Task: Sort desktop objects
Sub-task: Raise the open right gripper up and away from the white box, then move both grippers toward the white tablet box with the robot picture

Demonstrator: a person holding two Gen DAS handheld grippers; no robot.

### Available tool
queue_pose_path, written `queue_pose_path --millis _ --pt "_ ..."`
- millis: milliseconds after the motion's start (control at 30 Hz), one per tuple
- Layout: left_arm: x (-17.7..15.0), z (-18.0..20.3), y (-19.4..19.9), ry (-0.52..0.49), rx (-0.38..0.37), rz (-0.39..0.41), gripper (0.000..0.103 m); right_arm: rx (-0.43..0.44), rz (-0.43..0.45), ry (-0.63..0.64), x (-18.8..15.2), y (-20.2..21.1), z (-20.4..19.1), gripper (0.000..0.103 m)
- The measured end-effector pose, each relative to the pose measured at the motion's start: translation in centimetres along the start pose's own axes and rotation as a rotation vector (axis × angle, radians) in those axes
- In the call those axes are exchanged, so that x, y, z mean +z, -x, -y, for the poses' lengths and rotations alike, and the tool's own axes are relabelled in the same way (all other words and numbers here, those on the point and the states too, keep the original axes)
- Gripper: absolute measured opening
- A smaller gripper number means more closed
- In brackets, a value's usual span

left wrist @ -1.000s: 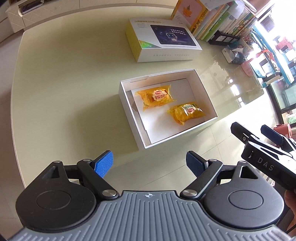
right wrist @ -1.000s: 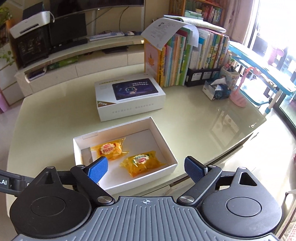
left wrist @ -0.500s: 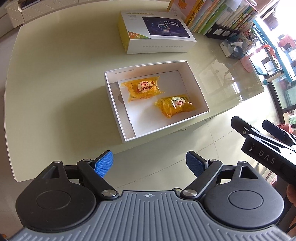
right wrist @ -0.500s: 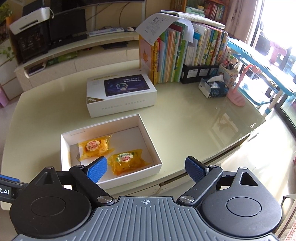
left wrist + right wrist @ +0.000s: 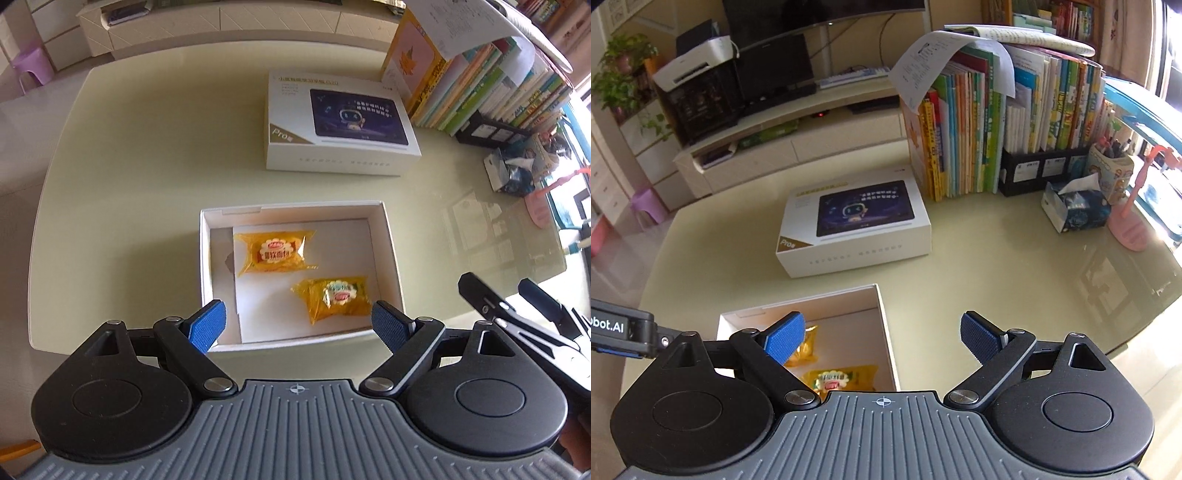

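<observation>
Pale, glossy and glass-topped, the table point(image 5: 140, 177) is seen in a living room, with a low TV cabinet point(image 5: 798, 140) behind it. An open white box point(image 5: 392, 258) lies near the table's front edge and serves as the landmark. Inside it, two yellow snack packets are found: one point(image 5: 275, 252) toward the box's back left, the other point(image 5: 338, 297) toward its front right, apart from each other. Behind the box, a closed white tablet box point(image 5: 336, 125) is laid flat, and to the right of that a row of upright books point(image 5: 997, 140) is stood. A tissue box point(image 5: 1075, 210) and a pink stand point(image 5: 1128, 229) are placed well to the right of the open box.

The left tongs point(image 5: 299, 326) are held spread wide above the box's front wall, with nothing between the blue pads point(image 5: 207, 325). The right tongs point(image 5: 882, 338) are likewise spread wide and empty, hovering over the box's right wall.
</observation>
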State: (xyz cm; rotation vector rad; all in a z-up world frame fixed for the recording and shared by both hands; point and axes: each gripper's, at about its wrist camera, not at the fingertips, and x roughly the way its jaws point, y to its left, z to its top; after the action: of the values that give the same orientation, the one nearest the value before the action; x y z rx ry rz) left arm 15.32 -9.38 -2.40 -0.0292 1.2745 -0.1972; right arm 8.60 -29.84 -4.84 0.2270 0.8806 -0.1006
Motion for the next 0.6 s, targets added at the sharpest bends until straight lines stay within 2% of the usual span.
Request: queue_pose_path --millis 267,433,600 --pt "2.5 3.5 0.7 0.052 0.063 0.059 0.103 0.081 -0.009 -0.004 3.3 -1.8 1.7 0.092" --pt "3.8 3.4 -0.1 0.065 0.076 0.049 0.103 0.127 -0.016 -0.008 5.3 -2.9 2.6 0.094" --pt "5.7 2.9 -1.4 0.060 0.082 0.046 0.103 0.134 -0.032 -0.017 6.7 -5.0 2.5 0.095"
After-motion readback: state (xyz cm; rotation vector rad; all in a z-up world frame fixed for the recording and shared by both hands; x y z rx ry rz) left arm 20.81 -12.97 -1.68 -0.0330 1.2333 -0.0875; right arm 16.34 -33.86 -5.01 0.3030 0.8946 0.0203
